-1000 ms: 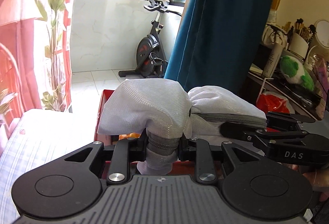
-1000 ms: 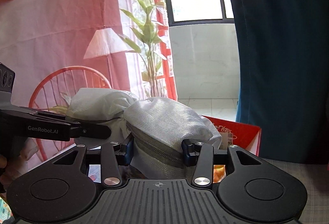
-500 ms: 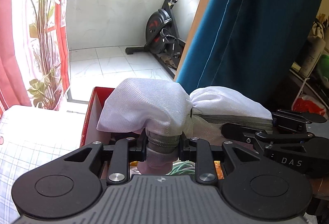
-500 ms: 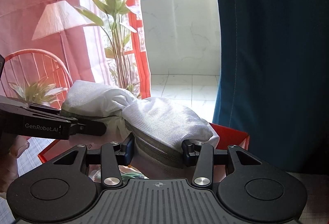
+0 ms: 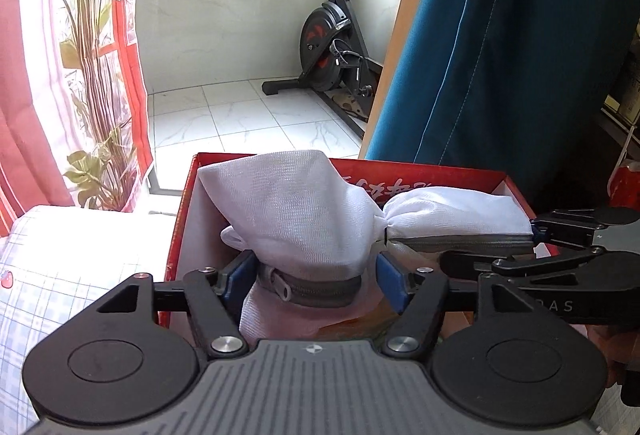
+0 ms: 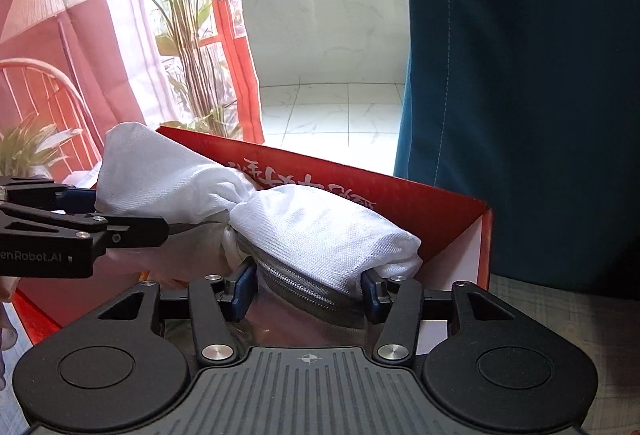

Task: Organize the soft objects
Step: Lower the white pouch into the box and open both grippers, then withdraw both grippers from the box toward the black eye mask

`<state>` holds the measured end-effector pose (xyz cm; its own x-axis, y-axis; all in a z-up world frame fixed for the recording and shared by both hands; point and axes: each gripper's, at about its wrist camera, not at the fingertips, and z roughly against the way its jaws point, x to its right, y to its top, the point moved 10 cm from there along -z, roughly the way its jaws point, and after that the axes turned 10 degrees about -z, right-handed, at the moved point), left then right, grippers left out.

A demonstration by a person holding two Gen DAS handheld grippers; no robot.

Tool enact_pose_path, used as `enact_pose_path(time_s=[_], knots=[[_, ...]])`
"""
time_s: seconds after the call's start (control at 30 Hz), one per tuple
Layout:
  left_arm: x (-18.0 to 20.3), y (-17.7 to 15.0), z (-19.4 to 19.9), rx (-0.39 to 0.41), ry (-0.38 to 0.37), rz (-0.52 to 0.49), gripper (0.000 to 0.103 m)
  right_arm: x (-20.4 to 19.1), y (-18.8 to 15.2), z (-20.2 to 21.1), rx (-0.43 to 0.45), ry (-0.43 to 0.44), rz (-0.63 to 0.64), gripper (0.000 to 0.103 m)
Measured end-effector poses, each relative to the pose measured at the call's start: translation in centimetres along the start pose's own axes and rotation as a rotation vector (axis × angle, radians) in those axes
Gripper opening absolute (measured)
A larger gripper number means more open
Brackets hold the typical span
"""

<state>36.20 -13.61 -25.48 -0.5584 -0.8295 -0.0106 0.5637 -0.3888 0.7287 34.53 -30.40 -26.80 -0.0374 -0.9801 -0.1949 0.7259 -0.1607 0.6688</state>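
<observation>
Both ends of the white mesh bag (image 5: 296,211) sat low over the red box (image 5: 440,171), its twisted middle at my 1 o'clock in the left wrist view. My left gripper (image 5: 312,275) was opening: the blue pads (image 5: 236,271) stood clear of the zipper band, with the bag's end between them but no longer pinched. My right gripper (image 6: 306,285) was opening too. Its pads sat right against the bag's other end (image 6: 320,227), and I could not tell whether they were pressing on it.

To do this release well, I judged both sets of jaws should spread fully before any pull-back, so the mesh would not snag on a pad and lift out again. I'd draw each tool back toward 6 o'clock, level, not upward.

Edges: the box's far wall ran from 10 to 2 o'clock just behind the bag, and its right corner (image 6: 486,211) stood at 2 o'clock near my right pad. A blue curtain (image 6: 520,75) hung just beyond. Checked bedding (image 5: 80,263) at 9 o'clock offered open room on the left.
</observation>
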Motion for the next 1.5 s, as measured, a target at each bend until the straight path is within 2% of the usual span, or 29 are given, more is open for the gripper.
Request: enact_pose_path(time_s=[0.1, 0.17, 0.2, 0.23, 0.33, 0.53, 0.77, 0.9, 1.0, 1.23, 1.5], knots=[[0.0, 0.1, 1.0, 0.014, 0.016, 0.0, 0.083, -0.4, -0.3, 0.5, 0.005, -0.043, 0.049, 0.062], [0.2, 0.0, 2.0, 0.025, 0.015, 0.004, 0.091, -0.6, -0.5, 1.2, 0.016, -0.042, 0.044, 0.08], [0.3, -0.1, 2.6, 0.031, 0.01, 0.004, 0.096, -0.4, -0.8, 2.1, 0.03, -0.037, 0.038, 0.086], [0.5, -0.3, 3.2, 0.036, 0.005, 0.003, 0.098, -0.3, -0.9, 2.9, 0.042, -0.036, 0.036, 0.094], [1.1, -0.8, 4.7, 0.036, 0.004, -0.017, 0.1, -0.7, -1.8, 4.6, 0.062, -0.042, 0.041, 0.102], [1.7, -2.7, 8.6, 0.059, 0.025, -0.039, 0.103, -1.5, -4.7, 8.4, 0.12, -0.045, -0.059, 0.103], [2.5, -5.6, 11.9, 0.079, 0.062, -0.041, 0.103, -3.1, -7.8, 12.6, 0.192, 0.0, -0.049, 0.103], [3.0, -7.2, 13.9, 0.099, 0.073, -0.034, 0.103, -3.1, -8.8, 14.0, 0.219, -0.041, -0.045, 0.103], [3.4, -8.4, 15.0, 0.109, 0.081, -0.05, 0.103, -3.3, -9.8, 14.9, 0.233, -0.042, -0.041, 0.103], [4.5, -12.0, 16.8, 0.107, 0.073, -0.072, 0.103, -4.1, -12.4, 17.1, 0.258, -0.002, -0.043, 0.103], [4.2, -16.1, 16.7, 0.064, 0.059, -0.054, 0.103, -4.4, -16.1, 17.9, 0.254, 0.008, -0.03, 0.103]])
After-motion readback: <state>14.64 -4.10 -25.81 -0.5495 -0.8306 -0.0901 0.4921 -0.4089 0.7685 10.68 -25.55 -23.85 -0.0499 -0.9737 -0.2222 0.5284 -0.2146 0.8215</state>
